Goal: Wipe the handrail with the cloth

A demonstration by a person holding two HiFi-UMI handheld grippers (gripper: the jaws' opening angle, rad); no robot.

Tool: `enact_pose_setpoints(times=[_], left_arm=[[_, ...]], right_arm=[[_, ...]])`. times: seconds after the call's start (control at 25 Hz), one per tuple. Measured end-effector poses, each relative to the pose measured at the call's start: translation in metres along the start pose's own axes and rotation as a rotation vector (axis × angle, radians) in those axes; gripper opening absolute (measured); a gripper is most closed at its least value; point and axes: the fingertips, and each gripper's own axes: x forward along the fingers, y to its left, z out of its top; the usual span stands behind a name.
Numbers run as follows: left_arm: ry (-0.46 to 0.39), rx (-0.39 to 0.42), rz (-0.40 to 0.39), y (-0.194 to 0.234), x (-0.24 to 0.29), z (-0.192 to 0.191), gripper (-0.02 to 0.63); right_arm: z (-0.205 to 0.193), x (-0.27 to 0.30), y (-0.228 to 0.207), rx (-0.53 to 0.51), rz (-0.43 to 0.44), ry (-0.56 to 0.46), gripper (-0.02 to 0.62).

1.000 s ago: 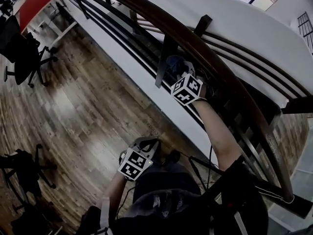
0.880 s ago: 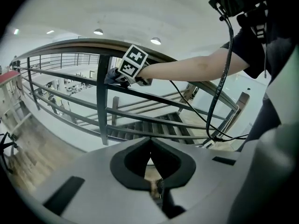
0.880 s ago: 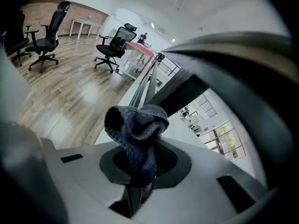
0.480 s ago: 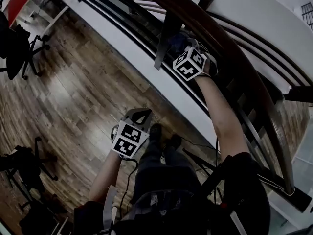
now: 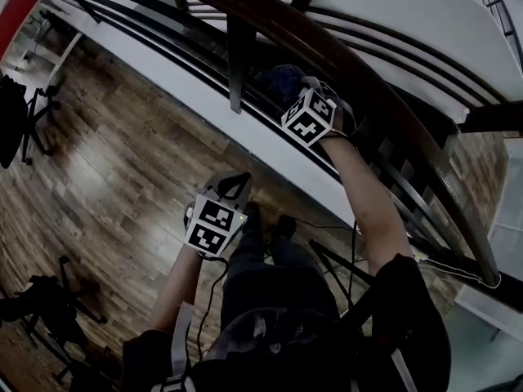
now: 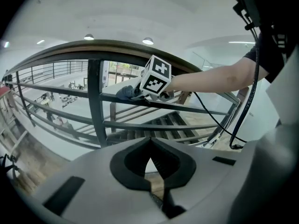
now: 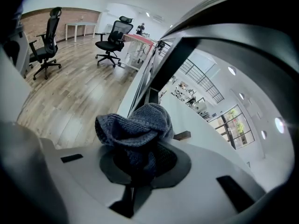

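The dark brown handrail curves across the top of the head view, above thin horizontal bars. My right gripper, with its marker cube, is up under the rail, shut on a bunched blue-grey cloth. In the right gripper view the cloth fills the jaws, beside a flat post. The left gripper view shows the handrail, the cloth and the right gripper's cube at bar height. My left gripper hangs lower over the floor, and its jaws are shut on nothing.
Flat dark posts and horizontal bars stand under the rail. Wood floor lies to the left, with office chairs and a red-topped desk farther off. A cable hangs by the person's arm, and their legs are below.
The head view has swung. The right gripper with the cloth now sits farther right of the flat post. The left gripper has come up closer to the railing.
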Motion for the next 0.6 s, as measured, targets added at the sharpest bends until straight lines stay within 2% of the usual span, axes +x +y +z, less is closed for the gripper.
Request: enact_pose_setpoints(times=[0.32,0.6], left_arm=[[0.011,0.125,-0.149,-0.073,0.037,0.023,0.008],[0.064,0.241,-0.271,-0.152,0.077,0.034,0.008]], right_arm=[[-0.107,-0.054,0.001,0.179,-0.05,0.059,0.044],[-0.233,-0.116,0.008,0.355,-0.126,0.1,0.044]])
